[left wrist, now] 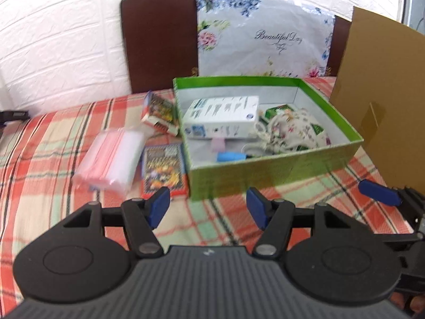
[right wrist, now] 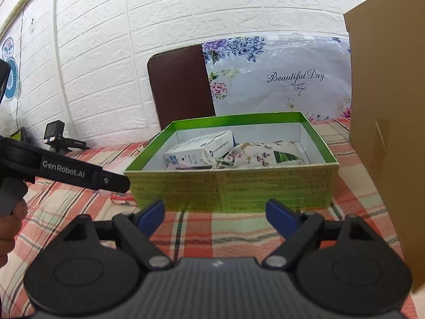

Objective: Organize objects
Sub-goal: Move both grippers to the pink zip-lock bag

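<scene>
An open green box stands on the plaid cloth. It holds a white carton, a floral pouch and a small blue item. Left of the box lie a pack of clear zip bags, a colourful card pack and a second small colourful box. My left gripper is open and empty just short of the box's near left corner. My right gripper is open and empty in front of the green box, where the white carton and pouch show.
A tall cardboard box stands close on the right. Behind the table are a brown chair back and a floral bag against a white brick wall. A small camera on a stand sits far left. A hand holds the left gripper.
</scene>
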Demonstrator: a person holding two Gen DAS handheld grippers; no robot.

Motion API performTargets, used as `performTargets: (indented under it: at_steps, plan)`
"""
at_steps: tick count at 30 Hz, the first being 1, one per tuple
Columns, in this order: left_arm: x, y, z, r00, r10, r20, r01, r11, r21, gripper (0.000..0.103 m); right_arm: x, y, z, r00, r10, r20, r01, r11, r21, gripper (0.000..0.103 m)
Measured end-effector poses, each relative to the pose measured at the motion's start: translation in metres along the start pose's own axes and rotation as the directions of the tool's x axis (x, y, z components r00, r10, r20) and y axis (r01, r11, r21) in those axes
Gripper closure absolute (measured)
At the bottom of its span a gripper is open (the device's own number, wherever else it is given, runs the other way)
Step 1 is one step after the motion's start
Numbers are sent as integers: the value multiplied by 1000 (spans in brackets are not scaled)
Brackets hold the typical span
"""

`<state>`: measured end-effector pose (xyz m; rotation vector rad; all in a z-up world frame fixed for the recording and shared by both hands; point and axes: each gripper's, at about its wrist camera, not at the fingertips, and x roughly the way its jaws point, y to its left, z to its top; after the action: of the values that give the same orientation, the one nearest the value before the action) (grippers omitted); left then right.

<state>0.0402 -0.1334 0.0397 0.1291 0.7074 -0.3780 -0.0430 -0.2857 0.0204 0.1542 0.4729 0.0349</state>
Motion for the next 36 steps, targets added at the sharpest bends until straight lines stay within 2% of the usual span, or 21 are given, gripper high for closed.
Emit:
performTargets:
  at_steps: [8,13,24,29,30,33,36]
  plan:
    - [-12,18,-19,998,65,3,-65,998,-15,37,-10,26,-5,1000,21,-6,-21,998,-55,25]
    - [-12,36,-25,997,81,-6,-81,996,-47,37,-10,44,-7,999,41,-17,-42,995,-93,25]
    - [2,79,-40,991,122,-47,-127,986,-108,35,11,80,-14,992,90,-94,-104,981,-164,25]
    - [10,114,-42,991,109,-73,-120,975,-185,35,27,105,-18,982,131,-135,-159,962,-222,25]
    - [11,122,-41,993,93,-68,-105,975,-196,34,31,110,-19,979,140,-145,-171,958,-231,25]
    - [12,143,-35,996,84,-33,-89,972,-216,21,45,128,-17,971,169,-167,-210,940,-268,25]
    - [19,165,-24,996,82,-23,-86,968,-238,20,62,150,-9,966,203,-162,-246,914,-323,25]
